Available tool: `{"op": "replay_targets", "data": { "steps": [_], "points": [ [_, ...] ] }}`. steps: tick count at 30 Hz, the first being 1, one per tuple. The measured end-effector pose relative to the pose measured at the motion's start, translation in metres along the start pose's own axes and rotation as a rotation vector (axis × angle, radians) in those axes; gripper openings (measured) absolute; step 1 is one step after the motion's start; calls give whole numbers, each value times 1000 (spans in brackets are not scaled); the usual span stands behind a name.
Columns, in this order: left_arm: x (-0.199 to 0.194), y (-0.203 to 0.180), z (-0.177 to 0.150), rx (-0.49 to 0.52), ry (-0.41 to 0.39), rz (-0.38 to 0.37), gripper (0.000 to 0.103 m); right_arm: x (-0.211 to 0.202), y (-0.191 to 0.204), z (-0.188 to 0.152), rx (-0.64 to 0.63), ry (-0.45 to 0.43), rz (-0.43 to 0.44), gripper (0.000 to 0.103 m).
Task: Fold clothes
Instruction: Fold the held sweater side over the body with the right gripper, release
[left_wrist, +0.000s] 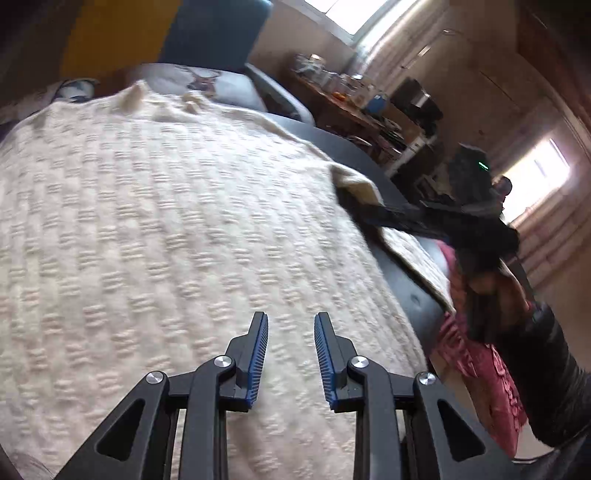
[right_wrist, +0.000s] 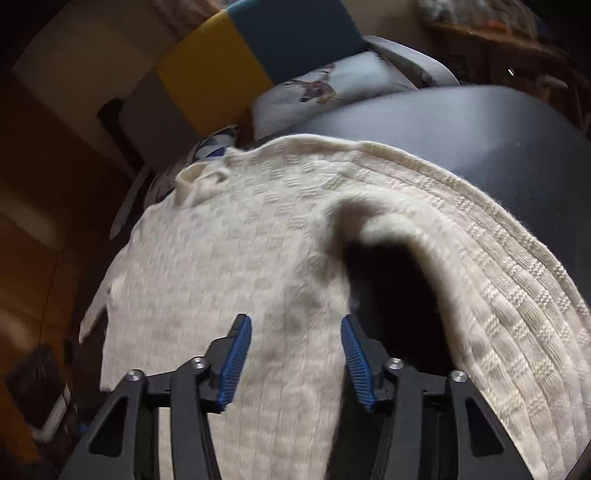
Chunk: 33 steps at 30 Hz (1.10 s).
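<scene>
Hovering over the cream knitted sweater (left_wrist: 166, 221): both hand-held grippers, jaws apart.

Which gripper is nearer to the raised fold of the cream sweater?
Right. The right gripper is just before the raised fold; the left gripper hovers over flat knit.
</scene>
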<state>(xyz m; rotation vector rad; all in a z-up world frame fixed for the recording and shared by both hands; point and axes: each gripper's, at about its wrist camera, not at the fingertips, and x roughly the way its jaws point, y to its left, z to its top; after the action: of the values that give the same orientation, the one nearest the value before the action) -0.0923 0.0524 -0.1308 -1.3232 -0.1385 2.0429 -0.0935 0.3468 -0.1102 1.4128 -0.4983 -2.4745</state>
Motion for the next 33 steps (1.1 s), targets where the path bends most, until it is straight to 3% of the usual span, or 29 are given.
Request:
{"op": "replay_targets", "data": {
  "steps": [3, 5, 8, 11, 14, 17, 18, 20, 21, 22, 24, 27, 31, 32, 33],
  "points": [
    [-15, 23, 5, -72, -53, 67, 26, 5, 17, -29, -80, 56, -2, 24],
    [-20, 36, -5, -96, -77, 70, 26, 18, 18, -45, -107, 106, -69, 24],
    [-26, 53, -22, -126, -111, 64, 25, 16, 8, -64, -153, 93, -180, 19],
    [-29, 56, -28, -117, -128, 103, 25, 5, -7, -68, -68, 61, -142, 18],
    [-30, 43, -19, -91, -87, 128, 26, -4, -21, -71, 15, 32, -93, 19],
    [-34, 29, -9, -33, -70, 135, 26, -41, -31, -80, 106, -42, -81, 23],
    [-34, 24, -6, -21, -66, 122, 26, -62, -37, -85, 129, -93, -110, 27],
    [-30, 14, 2, 1, -55, 92, 27, -104, -50, -98, 166, -201, -217, 57],
    [-25, 6, 6, 18, -50, 87, 27, -123, -58, -106, 177, -250, -286, 81],
    [-20, -1, 11, 37, -45, 84, 27, -139, -69, -113, 199, -280, -351, 90],
    [-6, -17, 19, 67, -34, 77, 27, -162, -98, -126, 275, -306, -459, 90],
    [12, -42, 31, 114, -18, 68, 27, -175, -142, -136, 398, -293, -549, 90],
    [34, -64, 36, 166, 21, 63, 27, -155, -149, -125, 272, -238, -570, 89],
    [40, -66, 35, 170, 37, 64, 27, -144, -148, -121, 229, -198, -600, 85],
    [45, -67, 34, 170, 54, 64, 27, -131, -148, -118, 192, -138, -642, 60]
  ]
}}
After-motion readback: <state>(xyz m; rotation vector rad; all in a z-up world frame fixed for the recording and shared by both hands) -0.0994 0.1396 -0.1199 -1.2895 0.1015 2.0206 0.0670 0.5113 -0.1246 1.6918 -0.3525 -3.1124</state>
